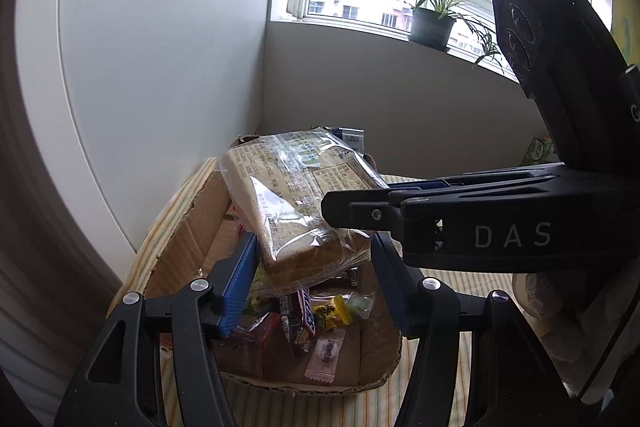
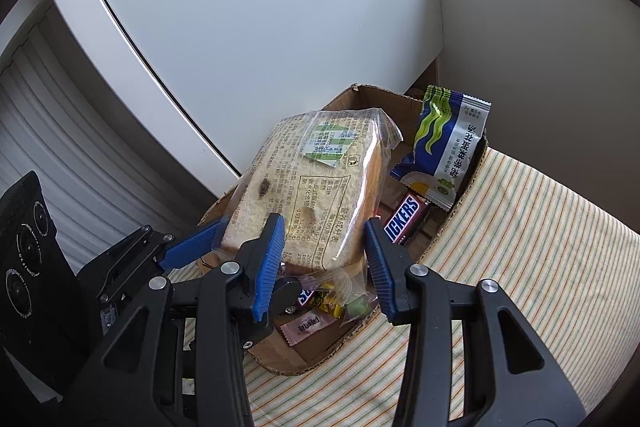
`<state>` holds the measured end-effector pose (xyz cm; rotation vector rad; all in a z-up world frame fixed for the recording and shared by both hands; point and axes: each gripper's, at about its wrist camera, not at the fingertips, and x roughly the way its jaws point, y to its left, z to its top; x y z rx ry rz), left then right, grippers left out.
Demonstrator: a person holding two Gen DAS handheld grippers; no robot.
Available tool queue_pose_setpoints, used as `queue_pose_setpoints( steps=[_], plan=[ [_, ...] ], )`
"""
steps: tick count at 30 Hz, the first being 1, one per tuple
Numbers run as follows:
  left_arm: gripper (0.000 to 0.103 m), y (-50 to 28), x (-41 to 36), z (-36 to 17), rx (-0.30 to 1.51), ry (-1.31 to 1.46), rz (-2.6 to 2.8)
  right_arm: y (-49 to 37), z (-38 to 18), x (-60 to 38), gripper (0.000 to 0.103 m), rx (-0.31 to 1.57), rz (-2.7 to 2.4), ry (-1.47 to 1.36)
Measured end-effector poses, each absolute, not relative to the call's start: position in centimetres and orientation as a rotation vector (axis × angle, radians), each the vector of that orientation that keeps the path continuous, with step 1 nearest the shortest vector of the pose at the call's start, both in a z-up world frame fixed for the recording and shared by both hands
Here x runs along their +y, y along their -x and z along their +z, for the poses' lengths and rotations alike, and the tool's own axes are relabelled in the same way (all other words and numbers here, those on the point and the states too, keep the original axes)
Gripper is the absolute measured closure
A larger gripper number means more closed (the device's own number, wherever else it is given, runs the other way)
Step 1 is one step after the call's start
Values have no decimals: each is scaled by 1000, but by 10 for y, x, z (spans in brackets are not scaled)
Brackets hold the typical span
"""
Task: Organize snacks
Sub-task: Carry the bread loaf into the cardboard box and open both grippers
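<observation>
A bread pack (image 1: 296, 203) in clear printed plastic hangs tilted over an open cardboard box (image 1: 188, 227). My left gripper (image 1: 314, 239) is shut on its near end, blue pads against both sides. My right gripper (image 1: 356, 197) reaches in from the right and clamps the pack's right part. In the right wrist view the bread pack (image 2: 320, 179) sits between the right gripper (image 2: 324, 223) pads, and a left gripper finger (image 2: 188, 245) touches its left edge. The box (image 2: 384, 95) holds a Snickers bar (image 2: 402, 221), a blue-green packet (image 2: 444, 143) and a pink candy (image 2: 306, 325).
The box rests on a striped cloth (image 2: 520, 247) beside a tall white cabinet (image 2: 240, 27). More small sweets (image 1: 332, 313) lie on the box floor. A potted plant (image 1: 434, 23) stands on the window sill behind. A gloved hand (image 1: 560, 307) holds the right gripper.
</observation>
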<state>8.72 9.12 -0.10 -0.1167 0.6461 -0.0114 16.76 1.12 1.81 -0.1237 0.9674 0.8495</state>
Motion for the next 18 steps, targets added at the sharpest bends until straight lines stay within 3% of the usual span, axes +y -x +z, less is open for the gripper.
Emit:
queue_pose_setpoints(
  steps=[18],
  plan=[
    [46,-95,94,-13,674,52,54,-173,7,21,59,967,794,196]
  ],
)
